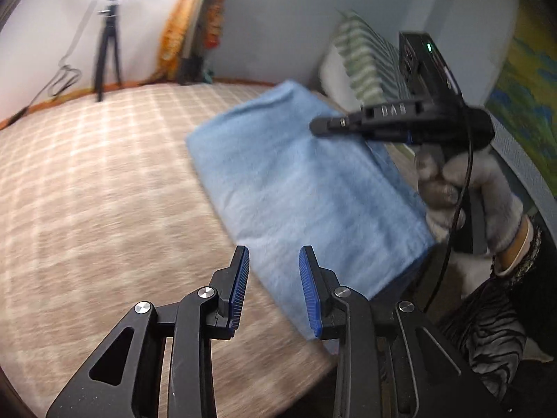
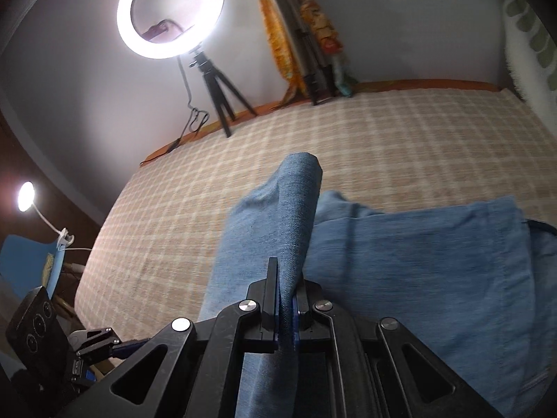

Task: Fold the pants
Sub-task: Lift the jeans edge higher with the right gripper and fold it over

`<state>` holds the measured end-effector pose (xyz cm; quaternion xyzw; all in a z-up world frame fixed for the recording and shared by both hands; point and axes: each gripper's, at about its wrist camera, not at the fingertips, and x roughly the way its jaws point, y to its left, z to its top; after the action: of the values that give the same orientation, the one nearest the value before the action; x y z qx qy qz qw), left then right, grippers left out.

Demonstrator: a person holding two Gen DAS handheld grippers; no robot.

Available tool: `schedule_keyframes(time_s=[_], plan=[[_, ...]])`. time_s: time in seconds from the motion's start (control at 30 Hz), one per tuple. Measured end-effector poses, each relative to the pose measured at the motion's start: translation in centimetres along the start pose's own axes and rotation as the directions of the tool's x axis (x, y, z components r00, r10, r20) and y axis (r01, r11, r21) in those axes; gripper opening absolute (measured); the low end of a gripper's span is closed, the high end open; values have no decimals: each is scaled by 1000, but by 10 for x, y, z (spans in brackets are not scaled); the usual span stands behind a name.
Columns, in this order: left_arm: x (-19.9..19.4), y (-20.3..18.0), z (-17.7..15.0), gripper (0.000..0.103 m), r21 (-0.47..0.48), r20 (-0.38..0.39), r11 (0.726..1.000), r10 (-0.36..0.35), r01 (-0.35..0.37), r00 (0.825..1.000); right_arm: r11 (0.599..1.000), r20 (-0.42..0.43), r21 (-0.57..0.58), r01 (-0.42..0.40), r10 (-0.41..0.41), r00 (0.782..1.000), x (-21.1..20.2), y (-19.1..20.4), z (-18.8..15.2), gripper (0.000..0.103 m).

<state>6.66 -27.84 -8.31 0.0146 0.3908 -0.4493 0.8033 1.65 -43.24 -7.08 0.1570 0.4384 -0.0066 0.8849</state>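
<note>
The pants (image 1: 306, 188), of light blue denim, are laid as a flat folded block on the checked bed cover (image 1: 104, 181), toward its right-hand side and close to the striped pillow (image 1: 365, 59) at the far right corner. In the right wrist view one edge of the cloth is seen pinched up into a standing ridge, and the right gripper (image 2: 287, 299) is clamped on that ridge, the fabric being squeezed between the blue pads. The fold is presumably gripped this way so that a layer can be carried over the rest of the garment.

The left gripper (image 1: 274, 278) is held above the near corner of the pants with its jaws apart and nothing between them; only bed cover and denim are seen through the gap. It is judged to be kept low and near so that the lower layers can be pinned or a second edge taken.

The right gripper's handle is gripped by a gloved hand (image 1: 463, 195) at the bed's right edge. A ring light (image 2: 170, 10) is set on a tripod at the far edge, clear of the work
</note>
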Motion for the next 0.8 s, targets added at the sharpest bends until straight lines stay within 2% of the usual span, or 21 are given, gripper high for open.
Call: schedule_keyframes(time_s=[0.13,0.37,0.57,0.8], plan=[[10,-22,7,28,64,5,998,-6,5,1000,998,41,24,63,-64,997,-23,-28,1,2],[26,-31,19,28,63,7,998,-8,8,1000,988,82,53,146,-150,985,-56,-65,-2,2],[43,-44,19,28,91,-30,995,-29,32,999,977,125,121,174,-189,974,-84,-105,0,2],[63,-67,19,28,111,-64,990,-83,90,994,971,111,122,206,-220,969,-85,-128,4,2]])
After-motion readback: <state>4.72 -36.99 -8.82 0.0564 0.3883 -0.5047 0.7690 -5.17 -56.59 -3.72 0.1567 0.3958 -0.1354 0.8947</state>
